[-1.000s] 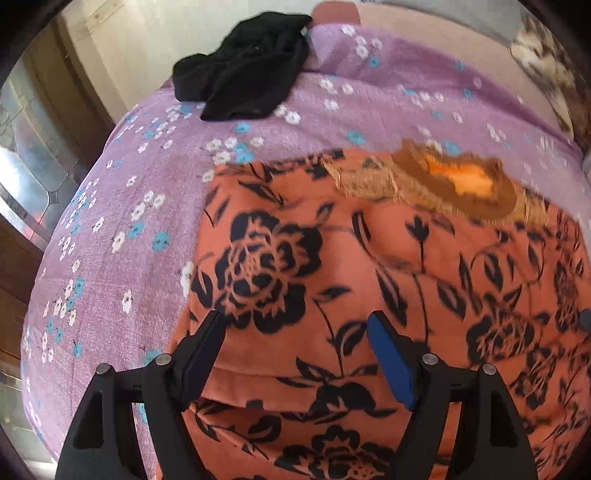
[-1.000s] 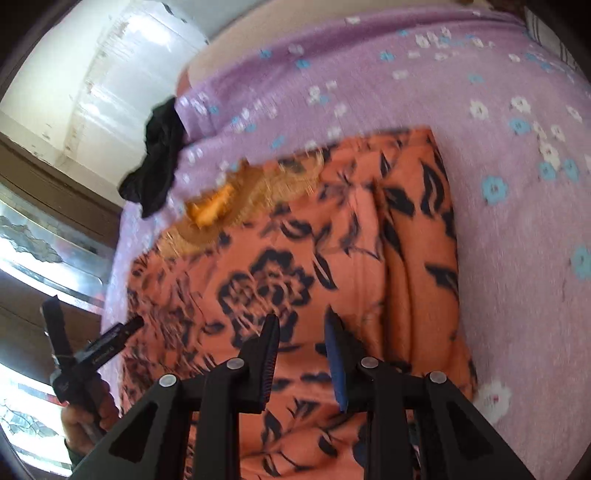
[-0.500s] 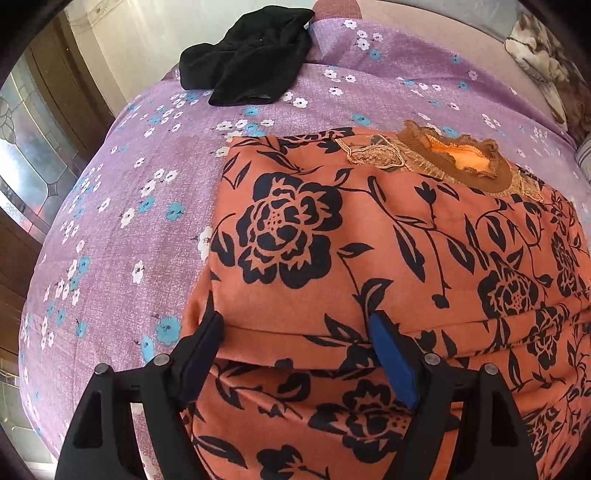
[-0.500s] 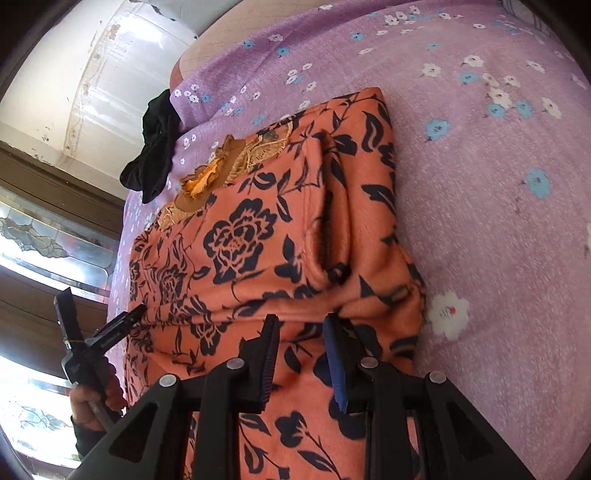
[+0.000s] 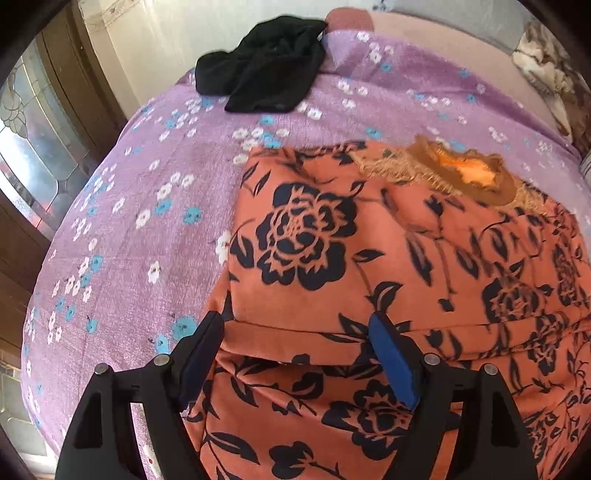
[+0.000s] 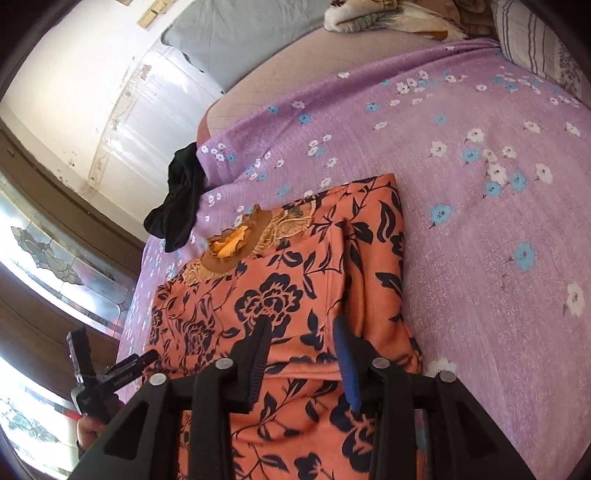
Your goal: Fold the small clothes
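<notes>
An orange garment with black flowers (image 5: 388, 258) lies partly folded on the purple flowered bedsheet (image 5: 140, 221), its brown embroidered neckline (image 5: 461, 173) at the far side. My left gripper (image 5: 299, 332) is open and empty, just above a folded edge at the garment's left side. The garment also shows in the right wrist view (image 6: 280, 295). My right gripper (image 6: 301, 332) is open and empty over the garment's right part, near the folded-in flap. The left gripper also shows at the lower left of the right wrist view (image 6: 107, 369).
A crumpled black garment (image 5: 266, 70) lies at the far left corner of the bed. Pillows and a patterned blanket (image 6: 399, 18) lie at the head of the bed. A wooden window frame with patterned glass (image 5: 33, 147) stands to the left.
My right gripper has opened wider and pulled back, with the garment's right side left folded inward. My left gripper stayed open and shifted only slightly over the left fold.
</notes>
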### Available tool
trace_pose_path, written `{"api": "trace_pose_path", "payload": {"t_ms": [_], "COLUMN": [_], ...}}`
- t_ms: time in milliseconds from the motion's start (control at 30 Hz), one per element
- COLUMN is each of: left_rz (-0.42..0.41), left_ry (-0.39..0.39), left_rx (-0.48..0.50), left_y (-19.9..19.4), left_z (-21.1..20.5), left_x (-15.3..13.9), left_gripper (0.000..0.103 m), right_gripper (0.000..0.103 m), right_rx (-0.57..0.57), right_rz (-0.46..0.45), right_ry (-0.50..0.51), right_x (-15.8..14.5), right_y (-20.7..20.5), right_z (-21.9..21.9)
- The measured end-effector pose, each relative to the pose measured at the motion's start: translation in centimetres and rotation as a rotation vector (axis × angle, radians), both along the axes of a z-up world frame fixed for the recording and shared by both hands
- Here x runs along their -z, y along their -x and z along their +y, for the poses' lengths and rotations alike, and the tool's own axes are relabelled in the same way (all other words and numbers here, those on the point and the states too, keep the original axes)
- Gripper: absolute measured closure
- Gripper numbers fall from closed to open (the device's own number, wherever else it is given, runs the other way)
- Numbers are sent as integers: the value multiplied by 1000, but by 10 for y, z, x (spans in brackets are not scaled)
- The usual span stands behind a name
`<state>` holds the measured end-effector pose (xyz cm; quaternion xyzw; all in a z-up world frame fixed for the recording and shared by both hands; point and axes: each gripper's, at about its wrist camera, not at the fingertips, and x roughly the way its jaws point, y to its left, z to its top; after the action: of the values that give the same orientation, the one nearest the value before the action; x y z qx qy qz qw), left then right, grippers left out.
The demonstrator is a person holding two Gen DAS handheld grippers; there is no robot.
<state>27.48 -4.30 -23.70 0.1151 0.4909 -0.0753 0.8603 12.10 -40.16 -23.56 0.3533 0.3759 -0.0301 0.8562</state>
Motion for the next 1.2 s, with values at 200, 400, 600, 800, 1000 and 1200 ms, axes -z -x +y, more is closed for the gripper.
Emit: {"api": "trace_pose_path", "payload": {"t_ms": [200, 400, 600, 800, 1000, 1200], "left_rz": [-18, -101, -74, -138, -97, -173], "left_ry": [15, 45, -18, -32, 2, -17], "left_rx": [-12, 12, 21, 9, -15, -7], "left_y": [-1, 7, 6, 18, 47, 88], "left_z": [1, -1, -12, -9, 4, 20], "left_x": [-3, -17, 10, 11, 14, -3], "left_gripper": [21, 21, 19, 16, 14, 14], "right_gripper": [46, 46, 46, 46, 46, 44], "right_rx": [-7, -14, -76, -134, -120, -40], "right_rz": [41, -84, -106, 15, 60, -41], "right_ry": [11, 119, 172, 91, 27, -16], "right_x": [7, -14, -15, 19, 22, 2], "right_y": [-2, 4, -3, -11, 12, 62], "right_z": [0, 19, 39, 36, 27, 22]}}
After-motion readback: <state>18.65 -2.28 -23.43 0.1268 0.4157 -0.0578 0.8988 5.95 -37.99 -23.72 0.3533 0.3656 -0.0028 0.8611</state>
